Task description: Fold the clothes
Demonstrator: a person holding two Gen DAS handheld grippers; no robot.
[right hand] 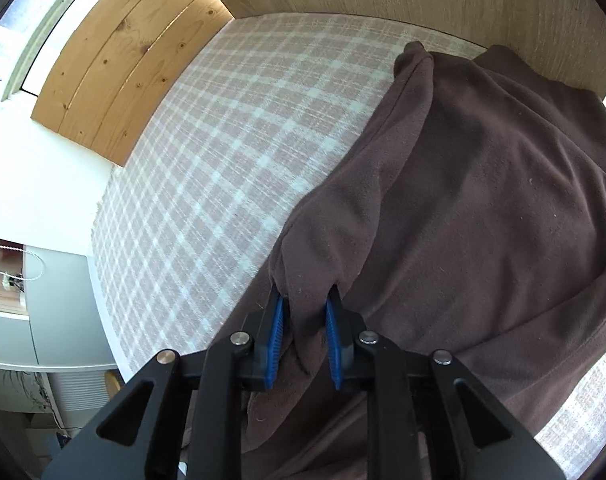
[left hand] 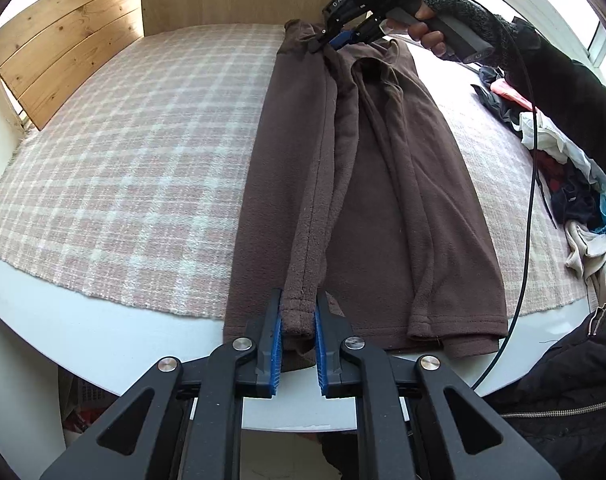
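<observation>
A brown fleece garment (left hand: pixel 403 200) lies lengthwise on a pink plaid cloth (left hand: pixel 123 160), partly folded along its length. At its near end my left gripper (left hand: pixel 299 300) is shut on the hem of the folded strip, with the blue pads pressing both sides. At the far end a gloved hand holds my right gripper (left hand: pixel 335 40), which pinches the garment's top edge. In the right wrist view the right gripper (right hand: pixel 305 300) is shut on a raised fold of the brown fleece (right hand: pixel 483 200), which drapes away over the plaid cloth (right hand: pixel 223 160).
A pile of mixed clothes (left hand: pixel 575 184) lies at the right edge of the cloth. Wooden boards (left hand: pixel 67 40) stand at the back left. The white table rim (left hand: pixel 103 340) runs along the front. A black cable (left hand: pixel 531 200) hangs across the right side.
</observation>
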